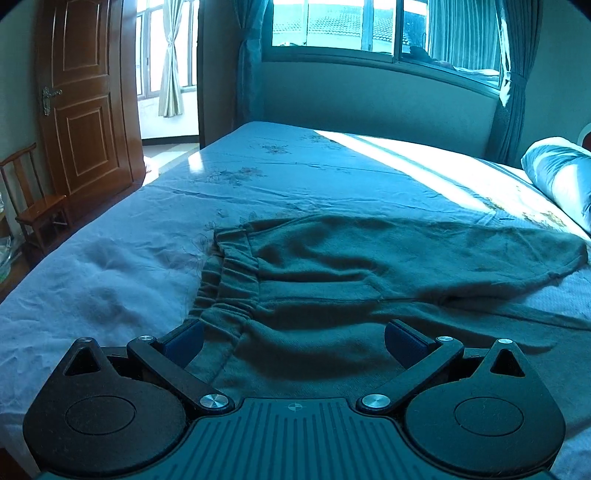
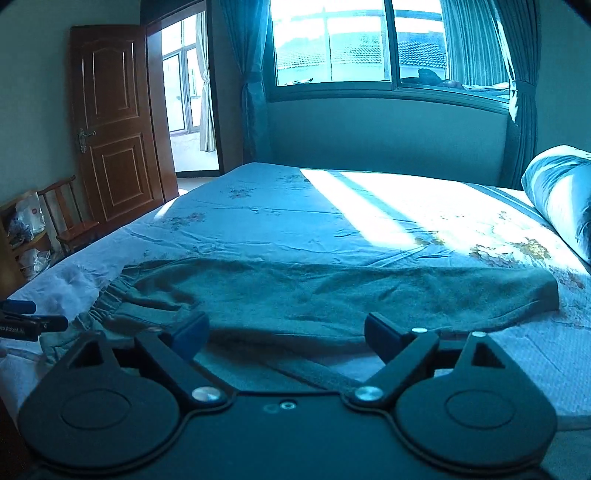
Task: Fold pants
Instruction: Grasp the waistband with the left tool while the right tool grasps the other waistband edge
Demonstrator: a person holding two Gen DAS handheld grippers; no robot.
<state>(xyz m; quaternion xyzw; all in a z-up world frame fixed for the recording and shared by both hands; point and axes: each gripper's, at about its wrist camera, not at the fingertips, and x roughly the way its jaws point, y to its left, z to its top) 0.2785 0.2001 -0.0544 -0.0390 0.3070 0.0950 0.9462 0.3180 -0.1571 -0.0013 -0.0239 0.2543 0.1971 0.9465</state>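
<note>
Dark green pants (image 1: 369,266) lie across the bed, the elastic waistband (image 1: 229,284) to the left and a leg end (image 1: 554,254) to the right. My left gripper (image 1: 293,338) is open, just above the fabric beside the waistband. The pants also show in the right wrist view (image 2: 332,295), with one leg folded over the other. My right gripper (image 2: 286,334) is open over the near edge of the leg, holding nothing. The left gripper's tip (image 2: 22,317) shows at the left edge of the right wrist view, near the waistband (image 2: 107,299).
The bed (image 1: 295,177) has a light blue floral sheet with a sunlit band at the far right. A rolled pillow (image 1: 561,173) lies at the right. A wooden chair (image 1: 33,206) and a brown door (image 1: 85,96) stand to the left. A window (image 1: 351,26) is behind.
</note>
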